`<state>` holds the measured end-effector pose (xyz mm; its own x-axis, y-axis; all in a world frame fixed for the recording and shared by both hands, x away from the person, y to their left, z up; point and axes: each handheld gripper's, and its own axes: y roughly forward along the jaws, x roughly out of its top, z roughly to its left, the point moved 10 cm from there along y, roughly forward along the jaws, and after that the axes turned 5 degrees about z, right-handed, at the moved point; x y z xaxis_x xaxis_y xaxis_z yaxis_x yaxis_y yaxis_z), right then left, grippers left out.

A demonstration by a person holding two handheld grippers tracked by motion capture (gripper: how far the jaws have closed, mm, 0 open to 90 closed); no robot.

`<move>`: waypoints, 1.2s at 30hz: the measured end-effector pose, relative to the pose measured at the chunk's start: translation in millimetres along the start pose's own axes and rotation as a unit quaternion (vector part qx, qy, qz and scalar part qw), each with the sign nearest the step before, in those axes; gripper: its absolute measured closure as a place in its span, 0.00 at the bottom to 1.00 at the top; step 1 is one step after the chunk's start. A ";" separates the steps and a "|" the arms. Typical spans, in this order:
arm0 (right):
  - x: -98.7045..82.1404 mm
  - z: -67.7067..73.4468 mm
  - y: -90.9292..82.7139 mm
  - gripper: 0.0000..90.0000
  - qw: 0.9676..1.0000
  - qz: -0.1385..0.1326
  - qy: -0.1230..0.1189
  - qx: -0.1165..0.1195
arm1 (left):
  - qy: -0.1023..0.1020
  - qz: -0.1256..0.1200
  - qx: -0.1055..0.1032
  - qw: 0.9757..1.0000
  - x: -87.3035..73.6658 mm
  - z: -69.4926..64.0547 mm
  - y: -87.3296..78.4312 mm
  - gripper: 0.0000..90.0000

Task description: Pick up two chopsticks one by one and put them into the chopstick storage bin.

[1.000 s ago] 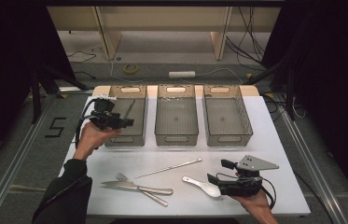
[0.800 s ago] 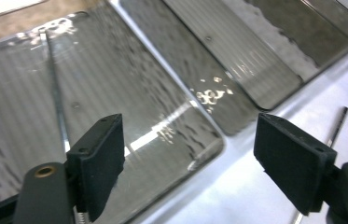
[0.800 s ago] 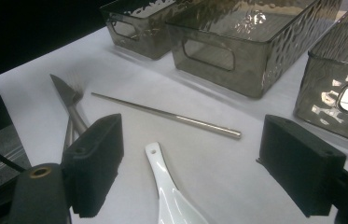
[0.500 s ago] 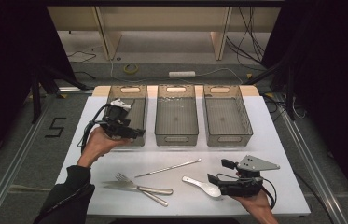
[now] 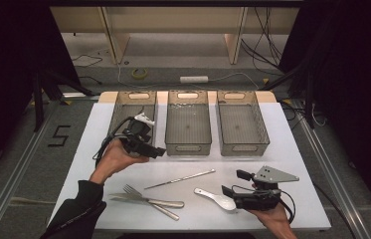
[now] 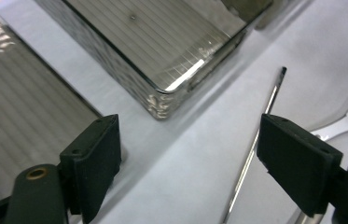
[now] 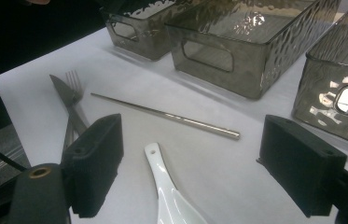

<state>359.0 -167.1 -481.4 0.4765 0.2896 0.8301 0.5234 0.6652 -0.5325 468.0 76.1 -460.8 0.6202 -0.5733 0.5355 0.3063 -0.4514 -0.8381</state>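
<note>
My left gripper hovers at the front right corner of the left grey bin, pointing toward the cutlery. Its jaws have just been opening wider and stand open with nothing between them; below them lie a metal chopstick and the middle bin's corner. My right gripper rests at the table's front right, open, with a white spoon on the table just ahead of its jaws. The chopstick, a fork and a knife lie on the white tabletop.
Three translucent grey bins stand in a row at the back: left, middle and right. The table's front edge runs close to the cutlery. Cables and a power strip lie on the floor beyond.
My left hand has carried its gripper right and toward the front, from above the left bin to that bin's front right corner. The right hand and the cutlery have stayed put.
</note>
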 end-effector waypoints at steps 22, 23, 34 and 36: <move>-1.0 -0.9 0.3 0.25 1.000 0.001 0.002 0.002 | 0.077 0.098 -0.034 0.992 -17.9 -46.2 50.8 0.43; -0.8 -1.0 0.4 0.25 1.000 0.001 0.002 0.002 | 0.080 0.102 -0.037 0.991 -18.8 -48.1 52.5 0.44; -2.1 -1.0 1.7 0.25 1.000 0.004 0.006 0.003 | 0.097 0.133 -0.052 0.985 -24.3 -60.5 72.0 0.57; -2.1 -1.2 1.5 0.25 1.000 0.003 0.007 0.003 | 0.100 0.139 -0.051 0.984 -25.5 -61.5 75.0 0.59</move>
<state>359.7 -167.5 -484.2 0.4896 0.2847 0.8242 0.5153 0.6680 -0.5368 430.8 14.7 -530.9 0.5124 -0.8028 0.3047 0.0644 -0.3180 -0.9459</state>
